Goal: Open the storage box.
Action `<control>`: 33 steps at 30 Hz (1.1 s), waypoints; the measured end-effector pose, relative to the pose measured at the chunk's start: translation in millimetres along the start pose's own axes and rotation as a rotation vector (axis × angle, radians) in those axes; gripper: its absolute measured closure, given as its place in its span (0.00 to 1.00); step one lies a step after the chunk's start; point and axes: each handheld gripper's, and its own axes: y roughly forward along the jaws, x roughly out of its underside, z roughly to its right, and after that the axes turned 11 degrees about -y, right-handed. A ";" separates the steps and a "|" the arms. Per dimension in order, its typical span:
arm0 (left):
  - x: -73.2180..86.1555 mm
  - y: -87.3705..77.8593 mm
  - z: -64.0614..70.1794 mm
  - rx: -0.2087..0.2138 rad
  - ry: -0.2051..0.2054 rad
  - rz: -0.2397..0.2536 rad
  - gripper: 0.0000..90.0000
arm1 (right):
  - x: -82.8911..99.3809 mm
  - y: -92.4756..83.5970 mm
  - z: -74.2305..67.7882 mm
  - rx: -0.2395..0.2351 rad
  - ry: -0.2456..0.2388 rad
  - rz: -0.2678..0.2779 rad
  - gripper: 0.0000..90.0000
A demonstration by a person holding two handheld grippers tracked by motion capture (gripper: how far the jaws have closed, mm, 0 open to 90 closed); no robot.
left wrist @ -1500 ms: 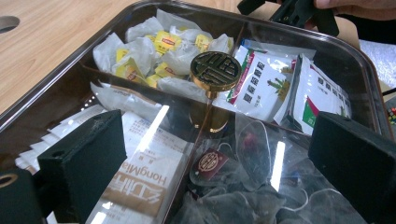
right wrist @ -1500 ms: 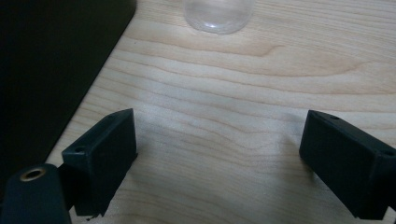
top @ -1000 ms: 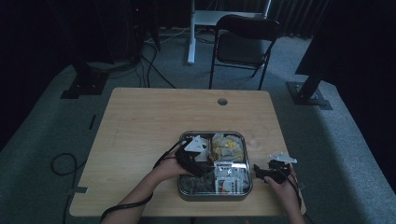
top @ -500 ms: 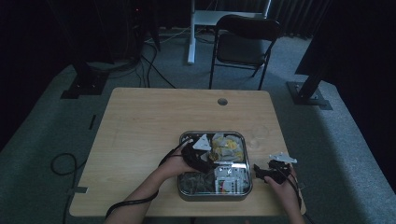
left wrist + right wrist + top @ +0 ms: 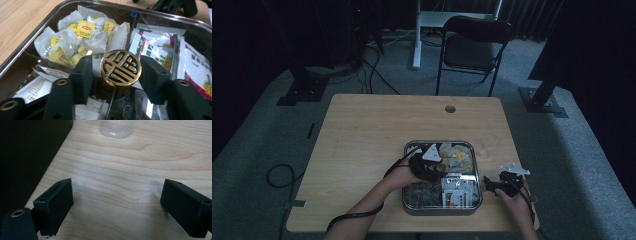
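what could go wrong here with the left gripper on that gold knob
1. The left gripper has just been closing around the round gold and black knob of the clear lid, yet gaps still show on both sides; lifting now might miss or drop it.
2. The knob is small and glossy, so a one-sided pinch could slip.
3. The lid covers the metal-rimmed box of yellow-tagged tea bags; a tilted lift might drag the box, and the right gripper rests open, apart from it.

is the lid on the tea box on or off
On. In the left gripper view the clear lid covers the tea bags, its gold knob between the left gripper jaws.
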 end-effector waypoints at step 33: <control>-12.2 -25.0 3.0 -0.034 0.048 0.019 0.65 | 0.0 0.0 0.1 0.000 -0.002 0.000 0.12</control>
